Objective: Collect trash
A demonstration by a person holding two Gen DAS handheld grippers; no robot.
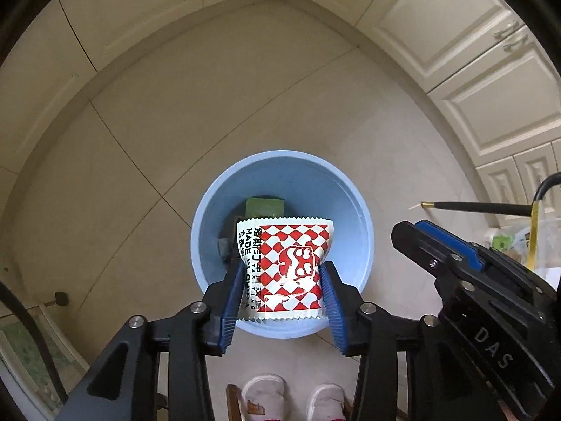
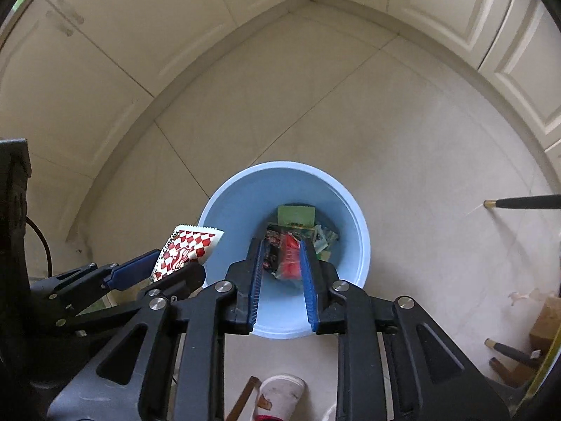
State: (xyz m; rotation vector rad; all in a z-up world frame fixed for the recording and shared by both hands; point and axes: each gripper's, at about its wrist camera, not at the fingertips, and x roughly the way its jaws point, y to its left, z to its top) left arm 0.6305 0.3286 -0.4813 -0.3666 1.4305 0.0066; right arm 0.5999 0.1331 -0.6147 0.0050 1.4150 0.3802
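A round light-blue bin [image 1: 315,189] [image 2: 245,203] stands on the tiled floor right under both grippers. My left gripper [image 1: 280,266] [image 2: 178,263] is shut on a red-and-white checkered snack packet [image 1: 294,263] [image 2: 186,245], which hangs over the bin's mouth. My right gripper [image 2: 281,244] [image 1: 408,229] is shut on a crumpled red and clear wrapper [image 2: 289,258] just above the bin. Inside the bin lie a green packet [image 1: 264,207] [image 2: 296,215] and other wrappers.
Cream cabinet doors [image 1: 473,52] [image 2: 455,7] meet in a corner beyond the bin. A black furniture leg with a gold tip [image 1: 473,206] [image 2: 522,201] reaches in from the right. A person's white shoes [image 1: 263,396] stand below the grippers. Wooden pieces [image 2: 547,319] lie at right.
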